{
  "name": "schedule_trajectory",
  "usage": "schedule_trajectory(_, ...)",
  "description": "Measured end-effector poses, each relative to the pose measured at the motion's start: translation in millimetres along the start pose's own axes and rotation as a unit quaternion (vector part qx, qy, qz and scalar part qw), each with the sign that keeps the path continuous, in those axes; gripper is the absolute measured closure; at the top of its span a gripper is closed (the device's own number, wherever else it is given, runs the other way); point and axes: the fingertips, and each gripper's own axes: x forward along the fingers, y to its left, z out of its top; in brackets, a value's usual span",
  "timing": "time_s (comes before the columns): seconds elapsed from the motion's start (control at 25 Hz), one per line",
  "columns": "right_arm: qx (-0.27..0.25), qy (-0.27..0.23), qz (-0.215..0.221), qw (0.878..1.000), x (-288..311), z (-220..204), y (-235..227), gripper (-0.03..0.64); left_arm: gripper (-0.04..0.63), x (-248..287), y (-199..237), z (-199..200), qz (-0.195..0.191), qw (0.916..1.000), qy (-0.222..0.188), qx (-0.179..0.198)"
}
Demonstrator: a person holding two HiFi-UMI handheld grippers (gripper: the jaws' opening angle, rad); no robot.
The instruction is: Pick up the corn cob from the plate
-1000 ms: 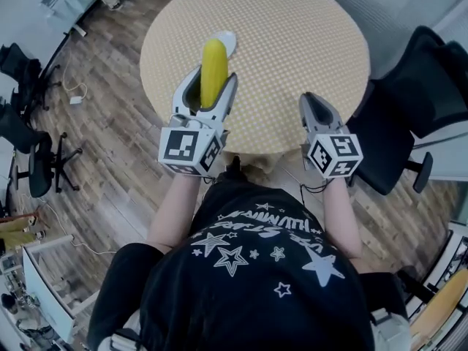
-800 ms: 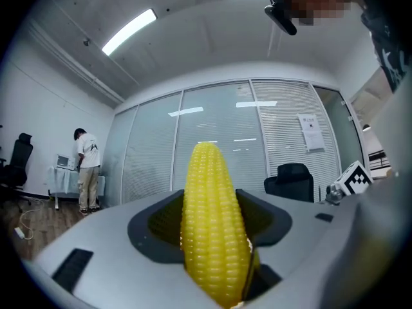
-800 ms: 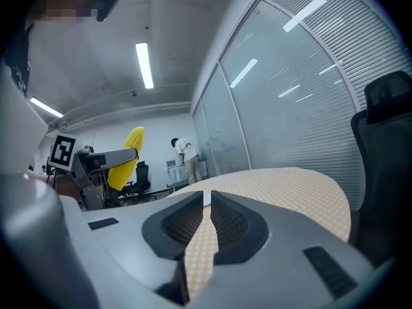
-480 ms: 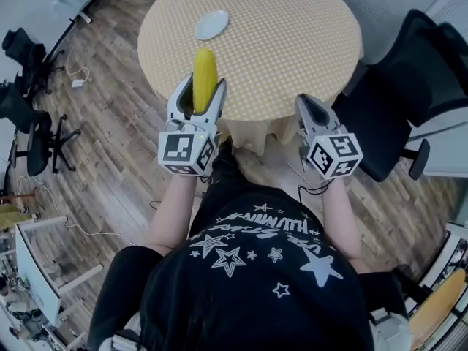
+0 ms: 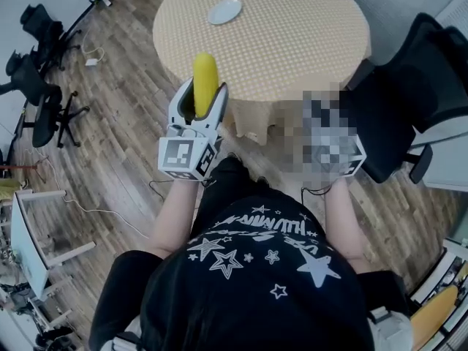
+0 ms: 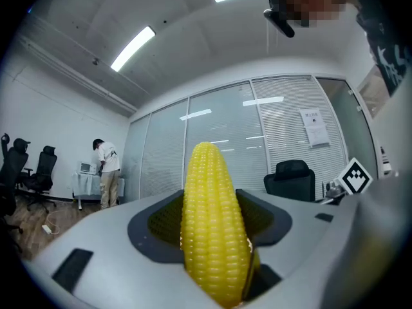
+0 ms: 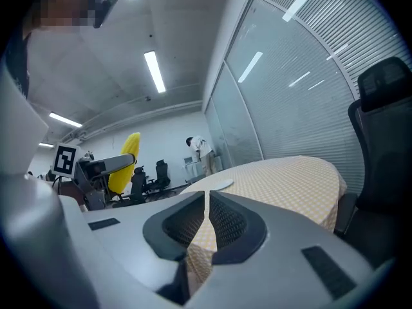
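Corn cob point(image 5: 205, 84): clamped lengthwise between the jaws of the left gripper point(image 5: 202, 93), tip poking out past the fingertips. Off the plate point(image 5: 224, 10) and held over the wood floor point(image 5: 124, 130), just short of the near rim of the table point(image 5: 292, 42).

Both forearms stretched forward from the torso, left forearm point(image 5: 172, 214) bare. Grippers side by side, pointing about level toward the table.

Plate white, lying on the far left part of the round checked table. Black office chair point(image 5: 417, 79) right of the table, more dark chairs point(image 5: 40, 86) at far left. Person point(image 6: 106, 171) standing by the far wall in the left gripper view.

Left jaws spread wide, pads pressing the cob from both sides. Right gripper point(image 7: 207, 219): jaws drawn together, a hairline slit between the pads, gripping nothing.
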Motion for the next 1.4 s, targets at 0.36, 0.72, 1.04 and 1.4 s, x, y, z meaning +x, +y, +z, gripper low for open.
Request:
schedule_trajectory(0.36, -0.016, 0.012, 0.005, 1.0, 1, -7, 20, 0.575, 0.347, -30, 11, -15, 0.001, 0.9998, 0.017, -0.012)
schedule_trajectory(0.72, -0.033, 0.001, -0.004, 0.999, -9, -2, 70, 0.575, 0.347, -89, 24, -33, 0.007, 0.9987, 0.034, -0.037)
schedule_trajectory(1.04, -0.04, 0.001, -0.007, 0.999, -43, -20, 122, 0.575, 0.347, -157, 31, -40, 0.017, 0.9977, 0.043, -0.05)
schedule_trajectory(1.4, -0.059, 0.0, -0.02, 0.998, -89, -29, 168, 0.575, 0.347, -212, 11, -34, -0.004, 0.9977, 0.036, -0.057)
